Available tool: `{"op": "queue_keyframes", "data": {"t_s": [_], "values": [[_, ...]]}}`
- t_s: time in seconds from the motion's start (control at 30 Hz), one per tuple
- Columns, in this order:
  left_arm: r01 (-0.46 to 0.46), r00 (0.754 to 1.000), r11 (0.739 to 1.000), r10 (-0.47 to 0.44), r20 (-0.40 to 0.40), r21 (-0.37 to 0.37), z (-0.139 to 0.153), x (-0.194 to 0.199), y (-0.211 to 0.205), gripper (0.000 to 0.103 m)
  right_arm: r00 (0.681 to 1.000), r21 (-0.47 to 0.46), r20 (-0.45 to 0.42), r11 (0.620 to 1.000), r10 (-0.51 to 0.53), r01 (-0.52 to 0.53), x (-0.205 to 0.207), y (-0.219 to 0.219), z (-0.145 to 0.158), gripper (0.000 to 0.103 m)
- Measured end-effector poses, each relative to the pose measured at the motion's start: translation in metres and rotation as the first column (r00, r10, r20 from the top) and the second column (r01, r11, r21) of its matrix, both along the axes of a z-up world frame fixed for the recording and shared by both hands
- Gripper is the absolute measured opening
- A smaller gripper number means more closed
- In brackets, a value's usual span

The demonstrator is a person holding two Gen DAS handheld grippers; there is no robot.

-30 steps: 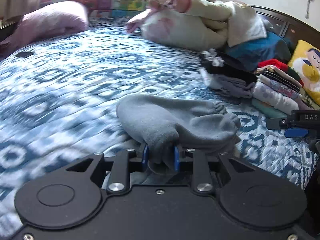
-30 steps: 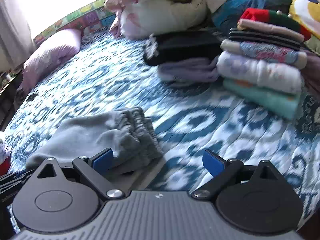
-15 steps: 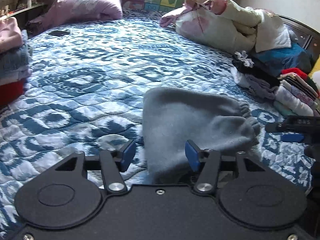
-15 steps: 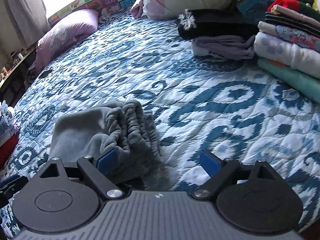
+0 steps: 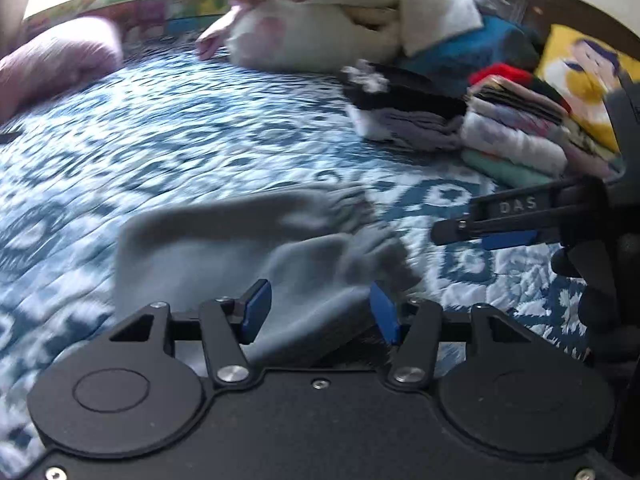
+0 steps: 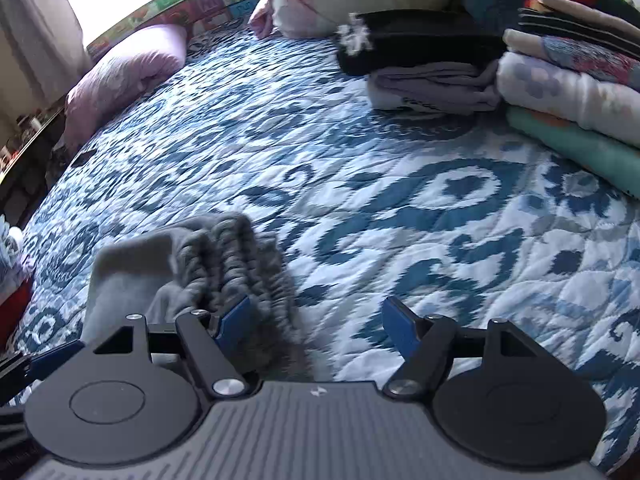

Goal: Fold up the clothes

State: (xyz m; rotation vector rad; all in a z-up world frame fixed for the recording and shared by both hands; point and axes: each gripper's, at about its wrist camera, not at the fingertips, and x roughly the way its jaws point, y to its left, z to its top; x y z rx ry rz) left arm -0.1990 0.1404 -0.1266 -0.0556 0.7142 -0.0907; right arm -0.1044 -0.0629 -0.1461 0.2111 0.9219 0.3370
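A folded grey garment [image 5: 240,248] with an elastic waistband lies on the blue patterned bedspread [image 5: 160,140]. My left gripper [image 5: 318,312] is open, its blue pads on either side of the garment's near edge. The garment also shows in the right wrist view [image 6: 200,264], at the lower left. My right gripper [image 6: 316,322] is open, with its left pad against the gathered waistband and its right pad over bare bedspread [image 6: 400,200]. The right gripper shows in the left wrist view [image 5: 512,220] at the right, beside the garment.
Stacks of folded clothes [image 6: 560,80] sit at the right, with a black and grey pile [image 6: 420,60] beside them. A heap of unfolded laundry [image 5: 340,20] lies at the back. A pink pillow [image 6: 124,72] lies at the far left. A yellow cushion [image 5: 584,80] stands behind the stacks.
My left gripper was shut on the grey garment one second ago; it has opened and let go. The garment now lies flatter on the bed. The right gripper has stayed open by the waistband.
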Motion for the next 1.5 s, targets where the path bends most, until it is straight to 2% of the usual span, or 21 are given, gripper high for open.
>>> {"op": "queue_keyframes", "data": {"t_s": [0.13,0.37,0.43,0.5,0.57,0.7,0.87,1.0,1.2,1.5], "values": [[0.031,0.999,0.999,-0.031,-0.024,0.015,-0.009,0.022,-0.019,0.054,1.0,0.015,-0.017,1.0,0.003,-0.003,0.006,-0.01,-0.003,0.073],[0.047,0.997,0.99,-0.039,-0.063,0.133,-0.029,0.047,-0.046,0.052,0.999,0.078,-0.035,0.997,0.004,-0.001,0.008,-0.021,-0.001,0.073],[0.032,0.997,0.984,-0.018,-0.077,0.178,-0.036,0.053,-0.049,0.047,0.999,0.083,-0.036,0.997,0.011,-0.008,0.008,-0.021,0.0,0.073],[0.013,0.997,0.99,-0.002,-0.08,0.141,-0.035,0.053,-0.045,0.032,0.999,0.082,-0.038,0.997,0.019,-0.015,0.007,-0.021,0.0,0.073],[0.009,0.998,0.99,0.0,-0.065,0.142,-0.03,0.049,-0.043,0.023,0.999,0.08,-0.041,0.997,0.024,-0.021,0.006,-0.023,0.001,0.073],[0.0,0.999,0.995,0.004,-0.038,0.105,-0.018,0.04,-0.034,0.019,0.999,0.075,-0.041,0.997,0.018,-0.015,0.002,-0.027,0.002,0.073],[-0.072,0.997,0.997,0.072,0.031,0.009,0.013,0.018,-0.002,0.018,0.999,0.084,-0.039,0.996,0.014,-0.011,-0.008,-0.026,0.008,0.073],[-0.155,0.984,0.985,0.161,0.078,-0.075,0.038,-0.008,0.042,0.018,0.999,0.066,-0.022,0.997,0.034,-0.033,-0.017,-0.015,0.015,0.073],[-0.286,0.947,0.949,0.301,0.116,-0.133,0.058,-0.049,0.108,0.017,0.998,0.053,0.002,0.996,0.068,-0.068,-0.027,0.015,0.024,0.073],[-0.454,0.875,0.873,0.475,0.093,-0.178,0.05,-0.106,0.209,0.017,0.993,0.028,0.004,0.993,0.118,-0.118,-0.044,0.052,0.029,0.073]]}}
